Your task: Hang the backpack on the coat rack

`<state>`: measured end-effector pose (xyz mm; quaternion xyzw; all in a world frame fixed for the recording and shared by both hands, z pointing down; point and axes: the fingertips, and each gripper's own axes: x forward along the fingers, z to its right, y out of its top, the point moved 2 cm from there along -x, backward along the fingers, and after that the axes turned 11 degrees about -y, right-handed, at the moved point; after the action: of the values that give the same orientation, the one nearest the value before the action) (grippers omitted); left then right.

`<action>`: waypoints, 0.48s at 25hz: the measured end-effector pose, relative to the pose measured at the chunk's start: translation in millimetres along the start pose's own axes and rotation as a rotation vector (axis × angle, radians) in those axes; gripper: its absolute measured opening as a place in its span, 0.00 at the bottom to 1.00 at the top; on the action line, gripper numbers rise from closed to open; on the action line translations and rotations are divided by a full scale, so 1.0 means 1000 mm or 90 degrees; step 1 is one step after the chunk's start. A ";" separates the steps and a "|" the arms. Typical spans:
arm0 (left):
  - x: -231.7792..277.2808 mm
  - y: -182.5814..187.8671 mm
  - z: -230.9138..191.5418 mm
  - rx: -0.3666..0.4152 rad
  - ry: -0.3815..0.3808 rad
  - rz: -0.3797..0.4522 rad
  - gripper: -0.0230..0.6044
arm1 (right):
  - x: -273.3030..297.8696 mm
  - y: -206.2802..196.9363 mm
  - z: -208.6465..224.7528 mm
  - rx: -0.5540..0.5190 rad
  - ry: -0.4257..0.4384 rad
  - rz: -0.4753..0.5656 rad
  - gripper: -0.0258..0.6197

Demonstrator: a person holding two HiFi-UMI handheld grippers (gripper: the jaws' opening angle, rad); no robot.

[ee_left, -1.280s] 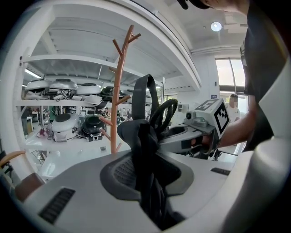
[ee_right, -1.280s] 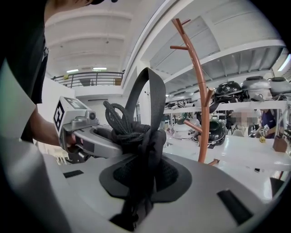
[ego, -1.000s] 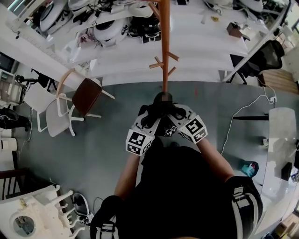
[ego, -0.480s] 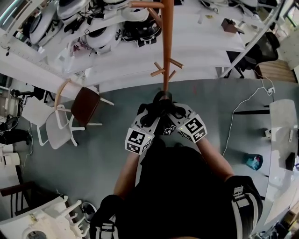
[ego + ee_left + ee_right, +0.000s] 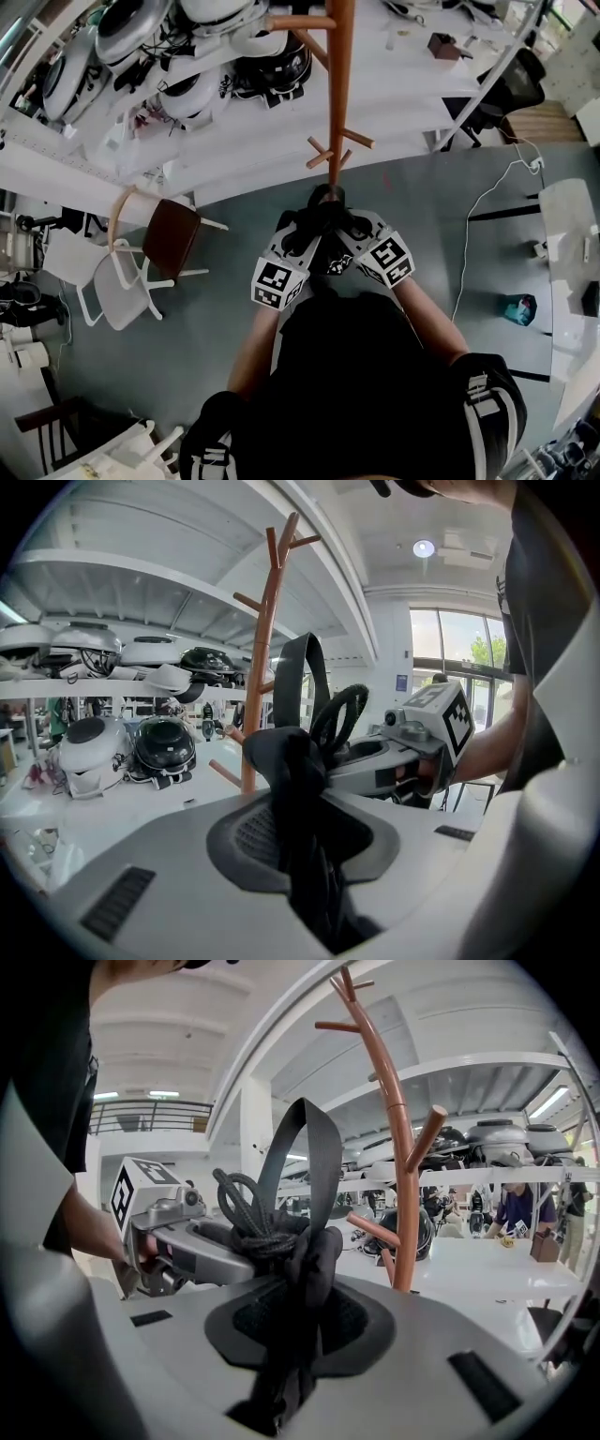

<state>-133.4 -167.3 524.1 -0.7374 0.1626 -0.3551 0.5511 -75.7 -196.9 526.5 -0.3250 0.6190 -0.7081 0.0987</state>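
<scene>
1. Black backpack (image 5: 292, 761) fabric is clamped between the part-closed jaws of the left gripper (image 5: 305, 225), at frame centre.
2. Right gripper (image 5: 345, 225) pinches the same fabric alongside; the strap (image 5: 302, 1147) loops upright above.
3. Wooden coat rack (image 5: 337, 103) stands just ahead at upper centre, with grey floor (image 5: 206, 309) open on both sides of its pole.

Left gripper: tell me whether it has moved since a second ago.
Yes. The left gripper, clamped on the backpack, has moved toward the coat rack: its lower pegs now sit nearer the gripper in the head view.
</scene>
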 end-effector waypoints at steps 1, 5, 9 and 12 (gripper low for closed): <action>0.000 0.000 -0.004 0.003 -0.006 -0.001 0.18 | 0.003 0.003 0.000 0.003 -0.007 0.008 0.17; -0.002 0.001 -0.018 0.013 -0.028 -0.002 0.18 | 0.015 0.004 0.000 0.007 -0.031 -0.001 0.17; -0.006 0.002 -0.035 0.018 -0.050 -0.004 0.18 | 0.029 0.009 -0.001 0.013 -0.055 0.000 0.17; -0.007 0.001 -0.047 0.021 -0.069 -0.006 0.18 | 0.041 0.010 0.000 0.015 -0.077 0.002 0.17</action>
<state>-171.0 -196.4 527.3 -0.7471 0.1234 -0.3197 0.5696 -109.5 -220.9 531.1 -0.3649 0.6041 -0.6943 0.1409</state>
